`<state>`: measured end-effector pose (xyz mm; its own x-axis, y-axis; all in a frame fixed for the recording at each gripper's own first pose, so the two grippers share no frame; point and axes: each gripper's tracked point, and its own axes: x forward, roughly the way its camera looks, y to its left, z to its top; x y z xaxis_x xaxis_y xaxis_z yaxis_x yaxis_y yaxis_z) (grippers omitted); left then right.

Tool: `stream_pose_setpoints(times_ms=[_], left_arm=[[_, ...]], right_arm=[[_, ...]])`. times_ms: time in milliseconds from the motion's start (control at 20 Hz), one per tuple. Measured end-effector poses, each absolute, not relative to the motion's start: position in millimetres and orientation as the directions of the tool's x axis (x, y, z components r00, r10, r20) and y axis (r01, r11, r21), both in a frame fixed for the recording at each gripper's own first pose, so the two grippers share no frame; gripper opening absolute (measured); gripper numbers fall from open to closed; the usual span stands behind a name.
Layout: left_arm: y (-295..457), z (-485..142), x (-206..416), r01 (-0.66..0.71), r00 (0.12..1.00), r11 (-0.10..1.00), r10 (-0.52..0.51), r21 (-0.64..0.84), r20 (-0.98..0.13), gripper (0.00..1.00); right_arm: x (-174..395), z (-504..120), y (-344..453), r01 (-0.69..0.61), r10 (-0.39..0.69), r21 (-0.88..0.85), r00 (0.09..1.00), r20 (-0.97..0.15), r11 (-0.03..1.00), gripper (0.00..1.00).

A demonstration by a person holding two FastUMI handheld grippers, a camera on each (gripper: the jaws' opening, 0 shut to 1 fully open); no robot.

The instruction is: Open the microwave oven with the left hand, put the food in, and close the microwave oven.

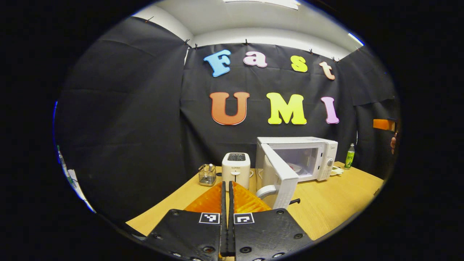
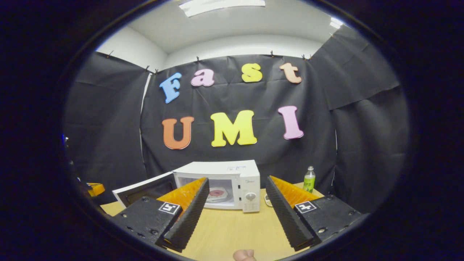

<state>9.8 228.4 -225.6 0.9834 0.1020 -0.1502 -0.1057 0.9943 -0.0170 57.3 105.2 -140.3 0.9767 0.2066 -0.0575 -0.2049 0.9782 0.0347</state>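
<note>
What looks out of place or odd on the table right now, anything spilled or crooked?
Nothing spilled or damaged. The one thing that stands out is the white microwave oven: its door hangs wide open with a plate of pink food already inside. The white toaster and green plastic bottle stand upright.

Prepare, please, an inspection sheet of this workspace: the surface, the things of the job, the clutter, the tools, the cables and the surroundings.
Surface: wooden table, bare in front of the microwave.
Job's things: white microwave oven, its door swung open; pink food on a plate is inside.
Clutter: white toaster, wire basket, green bottle, a small white item beside the microwave.
Tools: left tool shut, holding nothing; right tool open, empty.
Cables: nothing seen.
Surroundings: black cloth booth wall, white ceiling with a light.
</note>
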Motion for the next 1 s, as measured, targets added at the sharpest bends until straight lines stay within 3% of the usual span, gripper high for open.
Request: stream_pose_setpoints(times_ms=[50,200,250,300,350,500,800,850,1000], left_arm=[[229,-234,15,-0.094,0.984,0.996,0.091,-0.01,-0.156,0.0],[227,-253,30,-0.053,0.986,0.998,0.048,-0.026,-0.158,0.0],[225,-255,36,-0.036,0.988,0.998,0.029,-0.044,-0.155,0.0],[223,-261,41,-0.02,0.987,0.998,0.01,-0.061,-0.159,0.0],[219,-265,44,-0.004,0.987,0.997,-0.007,-0.072,-0.159,0.0],[203,-274,42,0.044,0.985,0.997,-0.055,-0.07,-0.165,0.0],[151,-275,41,0.164,0.972,0.983,-0.176,-0.087,-0.156,0.0],[140,-276,44,0.192,0.967,0.977,-0.204,-0.091,-0.155,0.0],[107,-275,52,0.271,0.948,0.958,-0.282,-0.088,-0.147,0.0]], right_arm=[[47,-133,93,-0.198,0.2,0.037,0.978,-0.053,0.979,0.99],[21,-110,73,-0.199,0.201,0.054,0.979,-0.04,0.978,1.0],[14,-107,67,-0.2,0.202,0.051,0.979,-0.036,0.978,0.9],[8,-100,58,-0.199,0.201,0.046,0.979,-0.031,0.979,1.0],[5,-97,55,-0.207,0.209,0.048,0.978,-0.027,0.977,1.0],[-7,-92,53,-0.268,0.274,0.1,0.961,-0.046,0.958,1.0],[-11,-88,31,-0.261,0.269,0.11,0.961,-0.063,0.959,1.0],[-12,-88,34,-0.284,0.293,0.123,0.954,-0.067,0.951,0.91],[-16,-86,31,-0.317,0.332,0.161,0.941,-0.071,0.935,0.9]])
